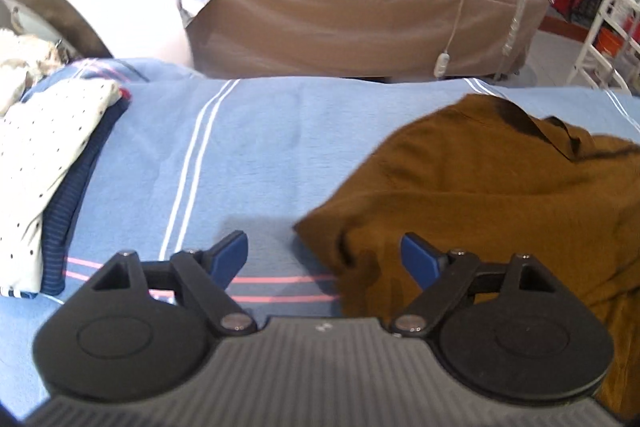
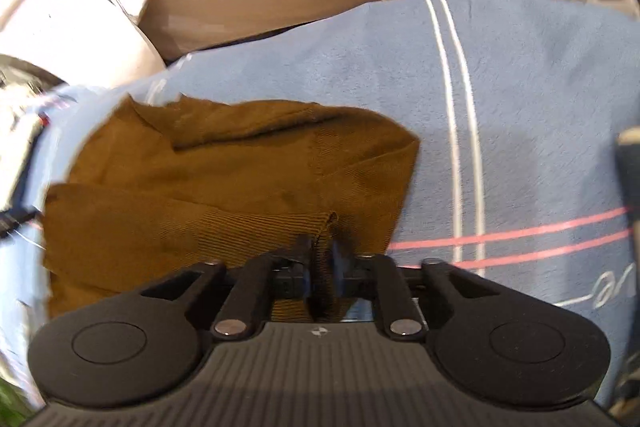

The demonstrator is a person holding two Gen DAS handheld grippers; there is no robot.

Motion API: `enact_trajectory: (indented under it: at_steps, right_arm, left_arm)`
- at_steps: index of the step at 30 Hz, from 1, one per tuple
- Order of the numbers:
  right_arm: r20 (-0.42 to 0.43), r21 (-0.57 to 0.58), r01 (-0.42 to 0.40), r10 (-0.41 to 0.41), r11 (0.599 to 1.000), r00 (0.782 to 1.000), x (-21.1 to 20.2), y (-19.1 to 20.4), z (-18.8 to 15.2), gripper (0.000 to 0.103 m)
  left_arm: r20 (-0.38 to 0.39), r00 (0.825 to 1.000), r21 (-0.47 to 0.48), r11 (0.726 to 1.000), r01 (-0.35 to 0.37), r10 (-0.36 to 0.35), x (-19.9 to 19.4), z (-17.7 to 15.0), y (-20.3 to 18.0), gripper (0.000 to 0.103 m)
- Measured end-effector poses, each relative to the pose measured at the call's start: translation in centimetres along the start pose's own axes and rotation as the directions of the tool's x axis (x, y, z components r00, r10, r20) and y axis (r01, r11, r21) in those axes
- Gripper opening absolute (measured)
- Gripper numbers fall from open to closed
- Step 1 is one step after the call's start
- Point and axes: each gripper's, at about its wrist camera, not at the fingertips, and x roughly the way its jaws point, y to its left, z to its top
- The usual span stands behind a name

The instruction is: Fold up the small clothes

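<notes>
Brown garment [image 2: 224,187] lies crumpled on the blue striped cover [image 1: 280,131] of the desk, partly doubled over, one ribbed hem edge raised toward the near side. In the left wrist view it sits right of centre; a stack of already folded clothes [image 1: 48,163] sits at the far left of the cover.

Right tongs [image 2: 320,263]: narrow gap, a ribbed fold of the garment's hem standing between the blue pads. The pads look in contact with the cloth, so I read this as a pinch, though a light one.

Left tongs [image 1: 324,259]: spread wide, nothing between them. The right pad hangs over the garment's near-left corner, the left pad over bare cover.

Risks from here (judgement):
- Right pinch holds only a thin bunched ridge. If the hem is lifted or dragged briskly, it may slip free and the fold collapses.
- Bunched hem could mean several layers are caught; pulling would then drag the whole garment instead of turning one layer over.
- Left tongs straddle the corner's edge. Closing as they stand may miss the cloth or nip the cover as well, rucking the cover and skewing the fold.
- A pull by one hand alone would probably rotate the garment toward the folded stack and leave the edges out of line.
</notes>
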Motion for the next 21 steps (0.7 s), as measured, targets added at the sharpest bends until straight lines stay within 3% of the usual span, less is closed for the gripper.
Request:
enact_trajectory:
  at_steps: [1,3,5,8,11,12,13,15,19,21]
  right_arm:
    - [0.026,-0.024,0.035,-0.034,0.999,0.999,-0.5,0.3,-0.2,0.056]
    - [0.103,-0.057,0.107,-0.101,0.993,0.99,-1.9,1.0,-0.9,0.066]
    - [0.138,-0.086,0.111,-0.099,0.99,0.986,-3.1,1.9,-1.7,0.065]
    - [0.156,-0.105,0.047,-0.03,0.993,0.987,-4.0,3.3,-3.0,0.064]
    - [0.157,-0.111,0.01,0.008,0.994,0.988,-4.0,4.9,-4.3,0.064]
    - [0.144,-0.112,-0.003,0.019,0.994,0.989,-3.5,5.7,-4.7,0.064]
    - [0.13,-0.118,-0.012,0.027,0.993,0.991,-3.0,6.3,-5.0,0.064]
    - [0.113,-0.142,-0.005,0.022,0.99,0.993,-2.3,7.5,-5.7,0.064]
    - [0.09,-0.162,-0.016,0.031,0.987,0.995,-1.1,9.5,-6.4,0.064]
    - [0.096,-0.17,-0.019,0.036,0.985,0.995,-0.9,10.2,-6.6,0.064]
  left_arm:
    - [-0.011,1.0,-0.026,0.999,0.026,-0.027,0.2,0.0,0.7,0.086]
    - [-0.012,0.996,-0.1,0.991,0.083,-0.085,0.8,-0.2,2.6,0.086]
    - [-0.013,0.993,-0.182,0.977,0.115,-0.119,1.7,-0.2,4.4,0.086]
    - [-0.031,0.978,-0.272,0.944,0.189,-0.205,3.8,0.3,6.3,0.084]
    - [-0.06,0.973,-0.308,0.931,0.194,-0.223,5.7,0.5,6.6,0.076]
    - [-0.069,0.969,-0.319,0.926,0.203,-0.236,6.2,0.6,6.6,0.062]
    - [-0.07,0.964,-0.32,0.921,0.222,-0.256,6.5,0.7,6.5,0.039]
    - [-0.083,0.958,-0.291,0.926,0.241,-0.276,6.6,1.0,5.8,0.018]
    - [-0.117,0.953,-0.274,0.932,0.239,-0.279,7.5,1.0,5.1,0.016]
    - [-0.097,0.955,-0.278,0.929,0.245,-0.281,7.5,1.3,5.4,0.005]
